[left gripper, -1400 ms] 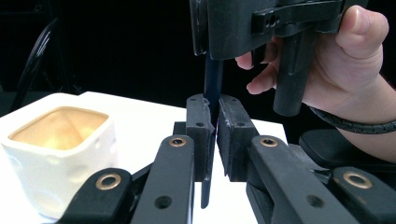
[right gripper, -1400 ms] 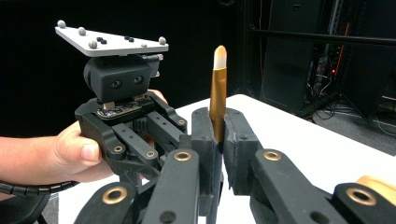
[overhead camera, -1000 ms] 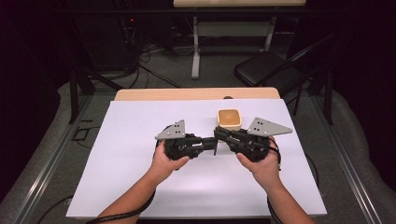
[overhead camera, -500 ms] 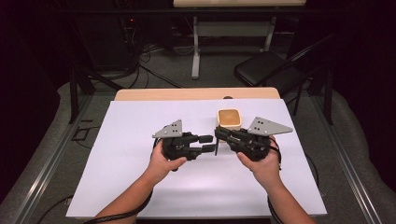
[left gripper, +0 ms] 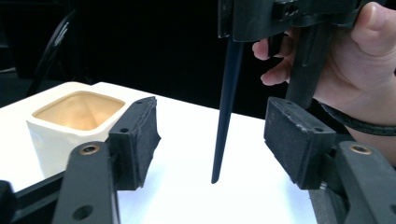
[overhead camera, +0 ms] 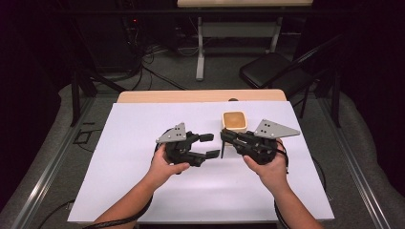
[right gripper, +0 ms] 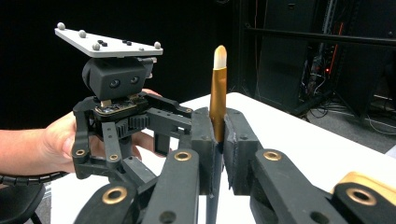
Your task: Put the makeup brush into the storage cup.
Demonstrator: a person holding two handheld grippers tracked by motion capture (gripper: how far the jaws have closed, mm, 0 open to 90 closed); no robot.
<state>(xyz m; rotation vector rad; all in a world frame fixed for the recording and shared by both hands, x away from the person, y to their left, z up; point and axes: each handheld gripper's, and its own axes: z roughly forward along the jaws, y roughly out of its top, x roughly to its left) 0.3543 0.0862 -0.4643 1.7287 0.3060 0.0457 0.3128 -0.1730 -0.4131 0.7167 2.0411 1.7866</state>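
Note:
My right gripper (overhead camera: 223, 135) (right gripper: 218, 135) is shut on a thin brush (right gripper: 217, 88), held upright. The brush has a gold ferrule and a whitish tip on top. Its dark handle (overhead camera: 222, 150) (left gripper: 225, 116) points down, ending just above the white sheet. My left gripper (overhead camera: 210, 145) (left gripper: 218, 140) faces it from the left, open, with the handle hanging beyond the gap between its pads (left gripper: 140, 137). In the right gripper view the left gripper (right gripper: 116, 116) shows close by, held in a hand. A small cream square pot (overhead camera: 234, 121) (left gripper: 70, 121) with a tan inside stands just behind the right gripper.
A white sheet (overhead camera: 143, 191) covers the table, with a wooden strip (overhead camera: 191, 96) along its far edge. A black folding chair (overhead camera: 272, 71) and a table leg (overhead camera: 200, 52) stand on the floor beyond. Cables trail across the dark floor at the back.
My left gripper has drawn back to the left from the right gripper and its jaws now stand apart. The right gripper has hardly moved and keeps hold of the brush.

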